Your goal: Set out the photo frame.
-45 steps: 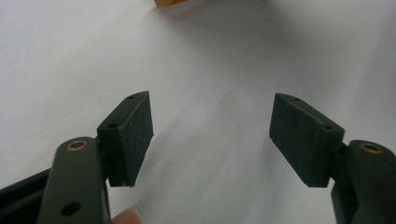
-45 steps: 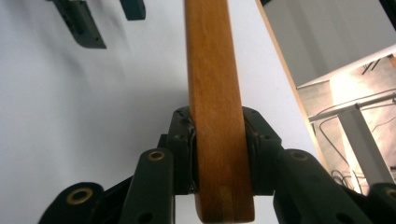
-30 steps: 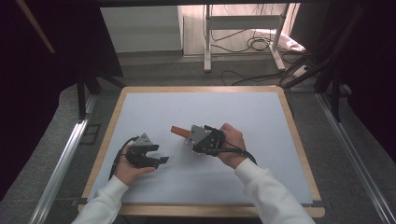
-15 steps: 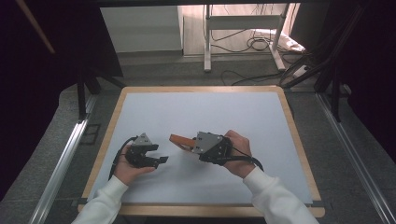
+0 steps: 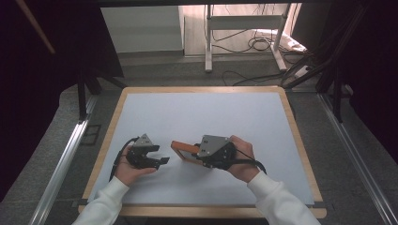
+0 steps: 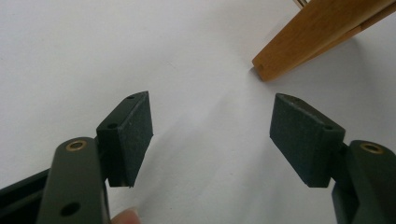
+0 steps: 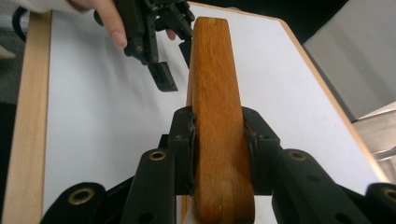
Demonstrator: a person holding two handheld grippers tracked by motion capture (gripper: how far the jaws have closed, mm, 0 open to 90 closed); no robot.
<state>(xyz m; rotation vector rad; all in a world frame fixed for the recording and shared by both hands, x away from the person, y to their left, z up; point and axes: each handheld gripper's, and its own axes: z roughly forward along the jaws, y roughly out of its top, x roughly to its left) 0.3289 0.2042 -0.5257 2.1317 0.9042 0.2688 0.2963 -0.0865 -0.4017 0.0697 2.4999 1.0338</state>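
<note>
Two grippers work low over the white counter, which has a wooden rim. One wooden frame is the only loose thing here; it sits between the grippers, tilted, with its far corner close to the counter. The right gripper has its jaws clamped on the frame's edge, pointing toward the left one. The left gripper, held level in the left hand, aims at the frame with jaws wide apart and nothing between them.

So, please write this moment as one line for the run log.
right gripper: shut on wooden piece | left gripper: open, holds nothing | wooden piece: held above white mat, its end towards left gripper
</note>
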